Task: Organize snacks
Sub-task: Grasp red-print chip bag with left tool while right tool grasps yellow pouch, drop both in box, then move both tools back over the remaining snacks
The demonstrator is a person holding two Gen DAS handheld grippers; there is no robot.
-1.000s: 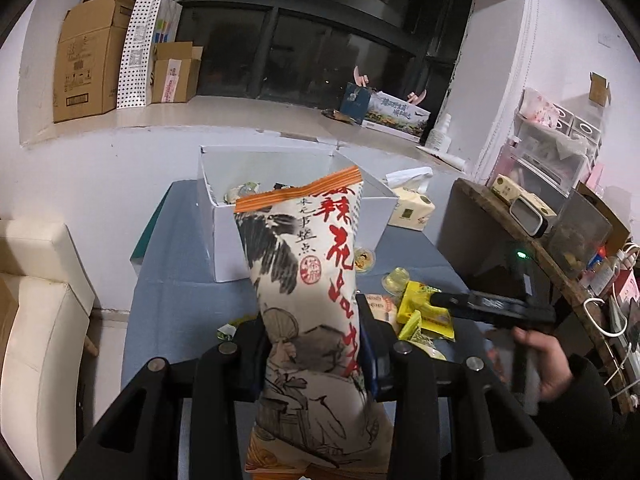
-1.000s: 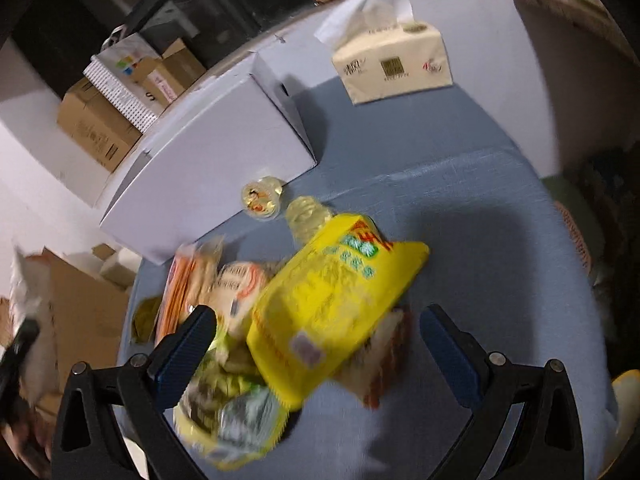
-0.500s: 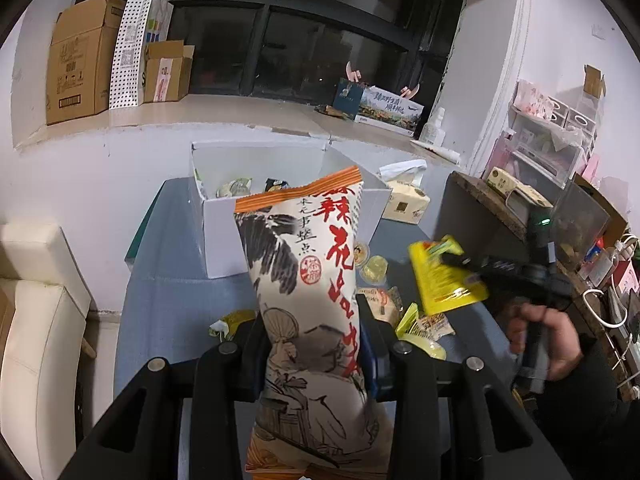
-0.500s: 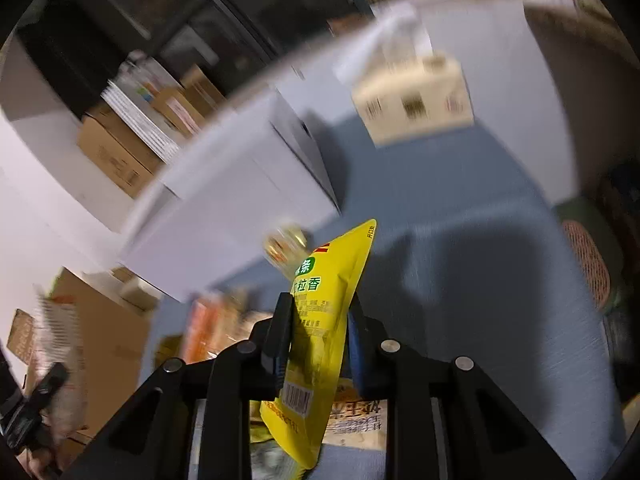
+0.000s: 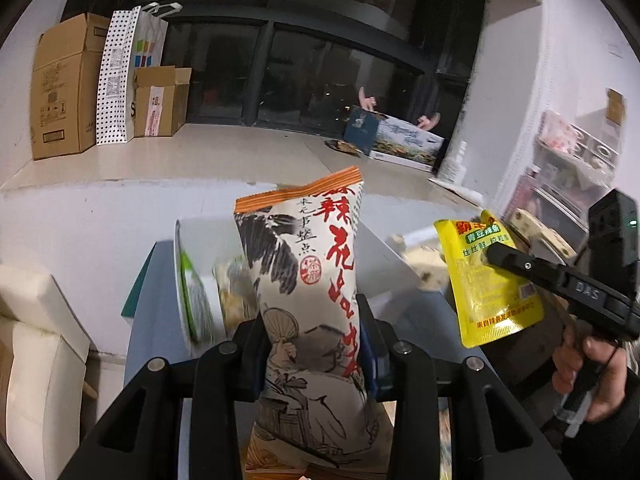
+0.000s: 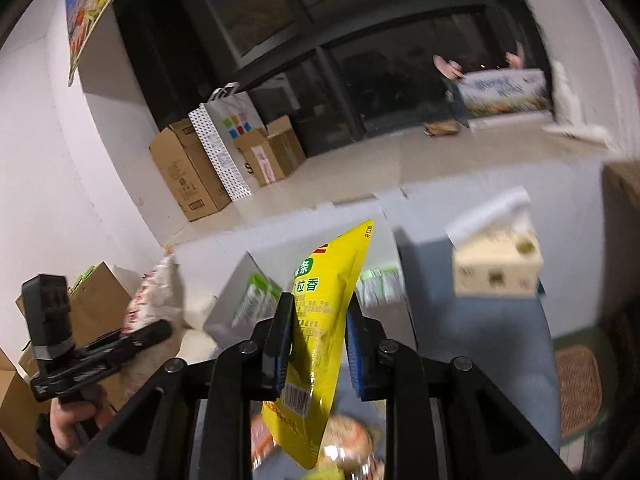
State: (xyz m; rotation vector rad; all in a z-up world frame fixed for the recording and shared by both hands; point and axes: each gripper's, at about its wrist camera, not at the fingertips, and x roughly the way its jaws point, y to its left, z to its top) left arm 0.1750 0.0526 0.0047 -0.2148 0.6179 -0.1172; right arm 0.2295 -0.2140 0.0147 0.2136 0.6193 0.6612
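Observation:
My left gripper [image 5: 312,344] is shut on a tall white snack bag [image 5: 312,280] with red and black print and an orange top edge, held upright in front of the open white box [image 5: 188,248]. My right gripper [image 6: 318,340] is shut on a yellow snack pouch [image 6: 320,320] and holds it in the air near the white box [image 6: 236,300]. The pouch [image 5: 484,280] and the right gripper [image 5: 492,258] also show in the left wrist view at the right. The left gripper [image 6: 160,330] with its bag [image 6: 156,292] shows at the left of the right wrist view.
The white box holds green and other snack packs [image 5: 196,296]. A tissue box [image 6: 496,268] stands on the blue table [image 6: 480,336] to the right. More snack packs [image 6: 348,440] lie below the right gripper. Cardboard boxes [image 5: 64,84] stand on the window ledge.
My right gripper closed on the yellow pouch on the table and lifted it up toward the white box. My left gripper moved closer to the box with the white bag.

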